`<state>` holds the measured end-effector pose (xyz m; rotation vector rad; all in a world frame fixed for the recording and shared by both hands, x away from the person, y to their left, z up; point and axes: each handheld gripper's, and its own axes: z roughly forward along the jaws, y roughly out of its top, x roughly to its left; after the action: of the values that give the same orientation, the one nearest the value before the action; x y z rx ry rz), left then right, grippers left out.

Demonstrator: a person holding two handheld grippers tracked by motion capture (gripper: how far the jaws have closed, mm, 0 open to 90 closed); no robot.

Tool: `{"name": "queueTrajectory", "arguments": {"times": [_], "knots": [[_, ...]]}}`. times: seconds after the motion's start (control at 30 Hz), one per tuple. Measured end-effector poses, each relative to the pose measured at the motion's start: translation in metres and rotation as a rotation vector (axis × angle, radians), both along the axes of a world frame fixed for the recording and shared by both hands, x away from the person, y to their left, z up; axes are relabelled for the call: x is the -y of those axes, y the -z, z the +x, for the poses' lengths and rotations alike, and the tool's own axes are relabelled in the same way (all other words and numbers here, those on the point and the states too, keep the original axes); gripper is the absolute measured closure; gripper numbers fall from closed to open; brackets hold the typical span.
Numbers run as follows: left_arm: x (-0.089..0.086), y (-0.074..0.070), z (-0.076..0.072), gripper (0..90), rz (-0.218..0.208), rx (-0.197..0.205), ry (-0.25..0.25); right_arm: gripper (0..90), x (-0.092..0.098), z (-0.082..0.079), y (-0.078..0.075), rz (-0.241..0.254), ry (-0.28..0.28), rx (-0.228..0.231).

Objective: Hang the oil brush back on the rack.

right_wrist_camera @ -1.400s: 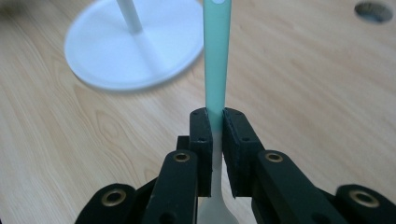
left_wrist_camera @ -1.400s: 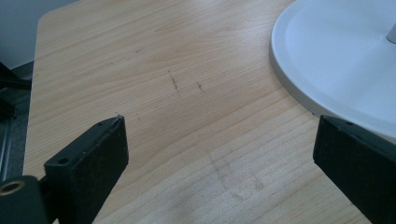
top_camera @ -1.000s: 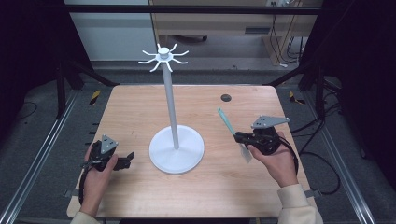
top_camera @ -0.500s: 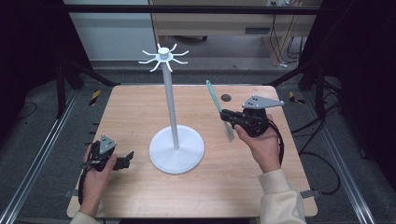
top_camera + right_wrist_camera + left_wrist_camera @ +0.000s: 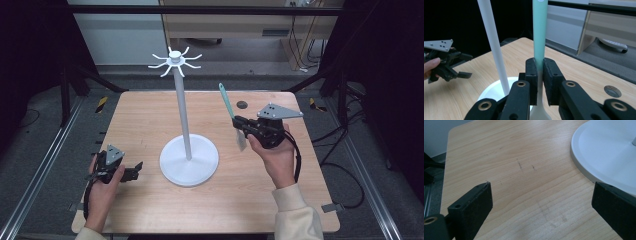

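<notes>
A white stand rises from a round base (image 5: 189,160) at the table's middle, its thin pole (image 5: 183,115) topped by a ring of hooks (image 5: 174,59). My right gripper (image 5: 239,122) is held above the table to the right of the pole, shut on a utensil with a teal handle (image 5: 226,104) pointing up and a pale head (image 5: 241,140) hanging below. In the right gripper view the pads (image 5: 531,75) clamp the handle (image 5: 539,30) beside the pole (image 5: 494,47). My left gripper (image 5: 136,170) rests low at the front left, open with nothing between its fingers, next to the base (image 5: 606,157).
A small dark round insert (image 5: 242,104) sits in the wooden table (image 5: 140,120) behind the right gripper. Metal frame rails (image 5: 45,165) run along both sides of the table, and dark uprights stand at the back corners.
The right gripper rose and shifted left toward the pole, carrying the utensil, then nearly stopped. The left gripper stayed where it was.
</notes>
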<state>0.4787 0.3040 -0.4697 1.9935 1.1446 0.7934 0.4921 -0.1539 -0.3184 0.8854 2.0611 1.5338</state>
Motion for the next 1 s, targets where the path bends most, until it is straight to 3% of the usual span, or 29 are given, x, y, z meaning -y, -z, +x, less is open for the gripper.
{"name": "queueTrajectory", "arguments": {"times": [0.43,1.0], "knots": [[0.0,0.0,0.0,2.9,0.002,0.0,0.002,82.6,-0.002,-0.012,-0.014,0.057,0.002,0.056],[0.001,0.0,0.001,2.9,0.007,-0.004,0.005,82.6,-0.014,-0.032,-0.037,0.077,-0.021,0.137]]}}
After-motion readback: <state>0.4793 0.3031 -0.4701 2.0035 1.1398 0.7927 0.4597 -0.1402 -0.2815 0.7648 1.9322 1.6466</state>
